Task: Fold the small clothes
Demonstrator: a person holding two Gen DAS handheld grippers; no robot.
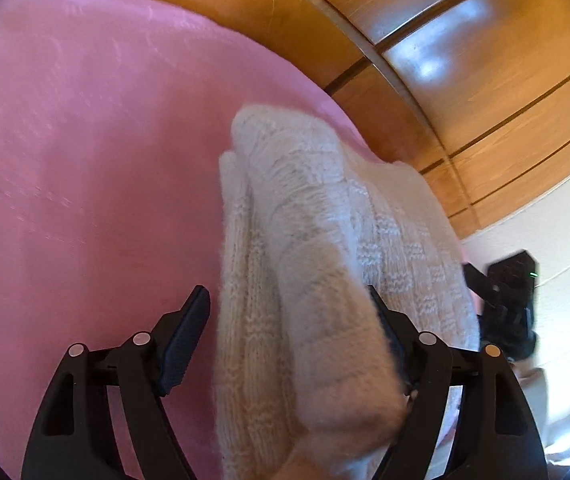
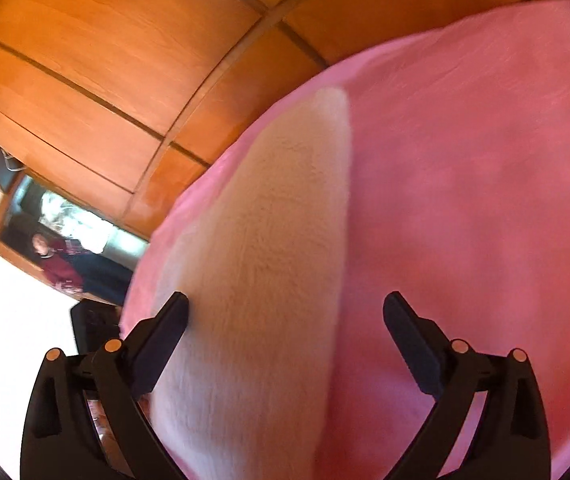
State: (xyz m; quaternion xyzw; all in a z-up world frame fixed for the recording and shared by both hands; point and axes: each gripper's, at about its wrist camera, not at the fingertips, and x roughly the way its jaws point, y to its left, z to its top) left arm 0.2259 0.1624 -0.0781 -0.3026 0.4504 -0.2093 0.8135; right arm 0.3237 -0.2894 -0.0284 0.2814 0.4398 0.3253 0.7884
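Note:
A cream knitted garment (image 1: 317, 264) lies folded in thick layers on a pink blanket (image 1: 85, 160). My left gripper (image 1: 289, 308) is open, its jaws spread wide either side of the garment's near end; the right finger (image 1: 385, 320) touches the knit, the left finger (image 1: 189, 320) stands clear over the blanket. In the right wrist view the same garment (image 2: 261, 264) shows as a fuzzy cream band on the blanket (image 2: 465, 200). My right gripper (image 2: 285, 312) is open around its near end, left finger (image 2: 169, 328) against the knit.
A wooden wardrobe (image 1: 465, 60) with panelled doors stands just behind the blanket's far edge; it also shows in the right wrist view (image 2: 105, 60). A black device (image 1: 513, 300) is at the right by a white wall. A mirror (image 2: 65, 240) reflects a person.

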